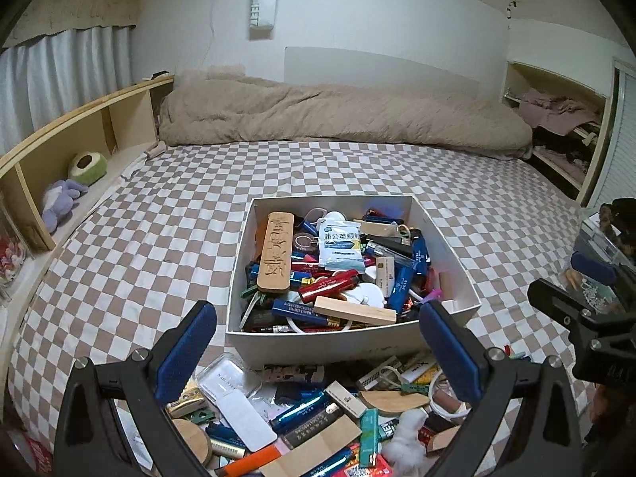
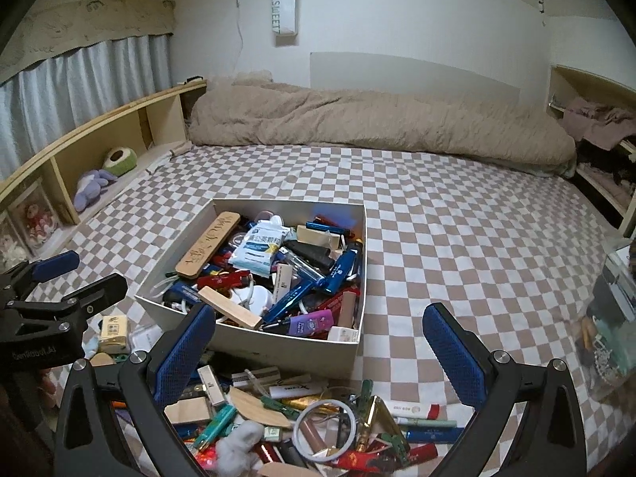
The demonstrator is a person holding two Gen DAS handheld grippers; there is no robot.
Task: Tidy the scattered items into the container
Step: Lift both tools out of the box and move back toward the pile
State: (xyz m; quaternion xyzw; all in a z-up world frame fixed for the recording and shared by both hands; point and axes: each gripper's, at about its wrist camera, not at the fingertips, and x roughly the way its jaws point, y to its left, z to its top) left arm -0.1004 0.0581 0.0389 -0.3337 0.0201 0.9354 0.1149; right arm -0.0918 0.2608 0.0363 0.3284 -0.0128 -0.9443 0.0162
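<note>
While the scattered items (image 1: 318, 409) lie heaped on the bed (image 1: 159, 218) against the near wall of the filled white box (image 1: 349, 342), both left gripper (image 1: 318, 342) and right gripper (image 2: 320, 344) hover above them, jaws wide apart, empty.

Box (image 1: 349, 344) sits on bed (image 1: 159, 214), packed with small items; wooden block (image 1: 355, 310) lies on top near its front wall. Loose pile (image 1: 318, 413) on bed just in front of box. Rolled duvet (image 1: 338, 119) along back of bed, behind box. Shelf unit (image 1: 79, 135) runs along bed's left side, plush toy (image 1: 61, 198) inside it. Bag (image 1: 263, 6) hangs on wall behind duvet.
</note>
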